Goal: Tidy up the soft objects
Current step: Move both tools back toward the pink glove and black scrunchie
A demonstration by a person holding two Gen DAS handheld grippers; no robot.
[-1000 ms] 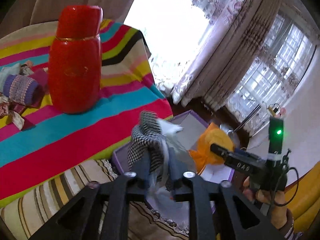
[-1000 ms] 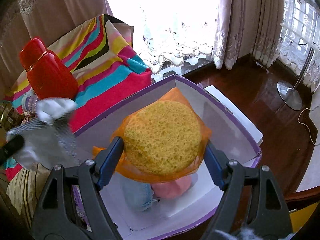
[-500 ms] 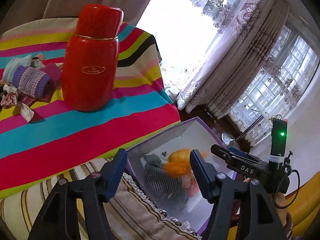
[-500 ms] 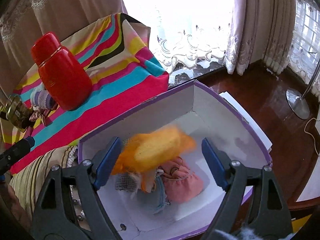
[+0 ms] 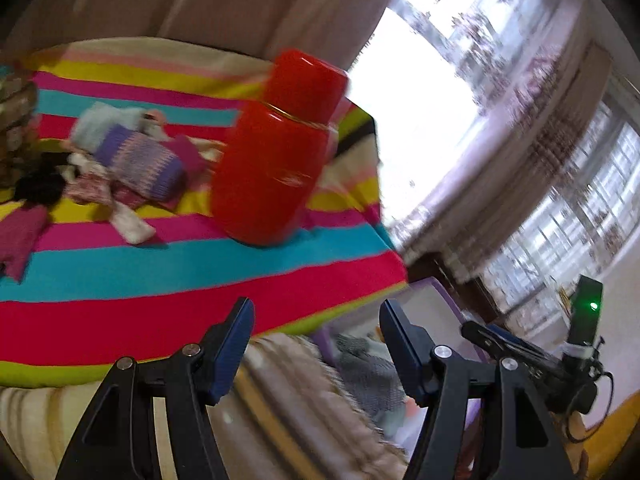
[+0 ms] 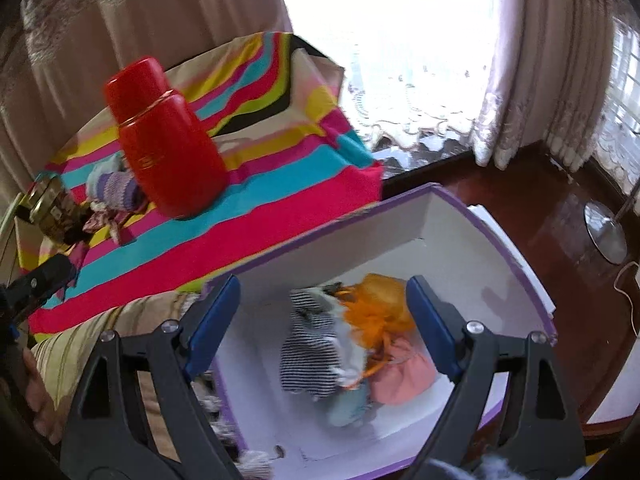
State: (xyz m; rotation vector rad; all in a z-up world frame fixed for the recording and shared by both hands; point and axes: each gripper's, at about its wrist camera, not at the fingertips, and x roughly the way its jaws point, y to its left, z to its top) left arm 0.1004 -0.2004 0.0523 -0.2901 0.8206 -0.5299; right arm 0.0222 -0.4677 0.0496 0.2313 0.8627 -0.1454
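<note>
While both claws are hanging released, a striped cloth (image 6: 310,354), orange mesh sponge (image 6: 374,312) and pink pouch (image 6: 404,378) are lying inside the purple-rimmed box (image 6: 516,264), lower centre.

Home living rm: lace curtains (image 6: 404,92), striped throw (image 5: 160,264), wood floor (image 6: 560,216).

A tall glossy red flask (image 6: 168,140) stands upright on the bright striped cloth (image 6: 256,216). A glass jar with a gold lid (image 6: 50,208) stands near its left edge.
</note>
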